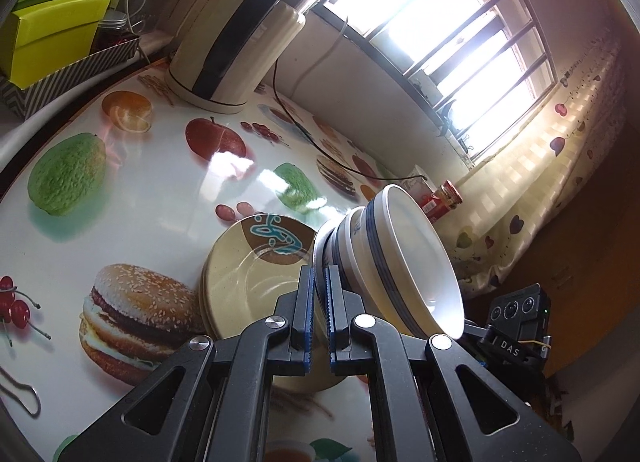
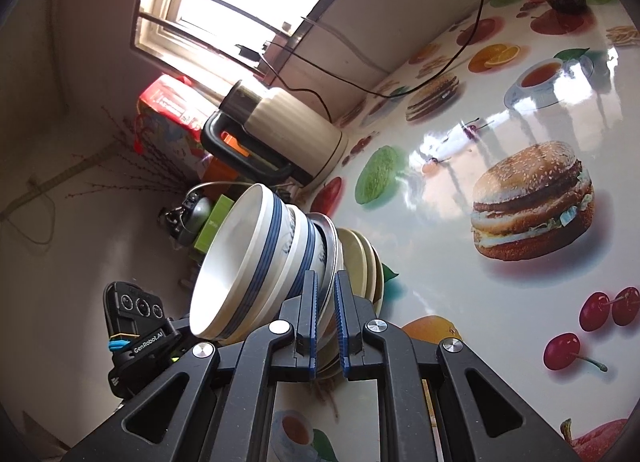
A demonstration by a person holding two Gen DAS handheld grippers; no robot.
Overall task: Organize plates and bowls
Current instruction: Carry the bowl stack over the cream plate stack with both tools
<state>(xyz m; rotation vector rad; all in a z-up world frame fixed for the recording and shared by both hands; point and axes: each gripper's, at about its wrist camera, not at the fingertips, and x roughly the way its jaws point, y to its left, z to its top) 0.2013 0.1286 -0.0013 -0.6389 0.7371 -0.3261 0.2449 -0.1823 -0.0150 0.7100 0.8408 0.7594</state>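
A white plate [image 1: 320, 240] with a blue rim carries a stack of blue-striped white bowls [image 1: 400, 246]. My left gripper [image 1: 319, 274] is shut on the near rim of that plate. In the right wrist view my right gripper [image 2: 326, 278] is shut on the opposite rim of the same plate [image 2: 330, 246], with the bowls [image 2: 248, 262] stacked on it. A pile of pale yellow plates [image 1: 240, 274] lies on the table directly under the held plate, also seen as yellow plates [image 2: 362, 262]. Whether the held plate touches them, I cannot tell.
The fruit-and-burger printed table [image 1: 152, 190] holds a cream kettle [image 1: 236, 34] with a black cord [image 1: 320, 146], green boxes [image 1: 56, 30] and a red-lidded jar [image 1: 448, 198]. A barred window [image 1: 460, 42] lies behind. The kettle [image 2: 280, 130] and a red box [image 2: 168, 106] stand near the stack.
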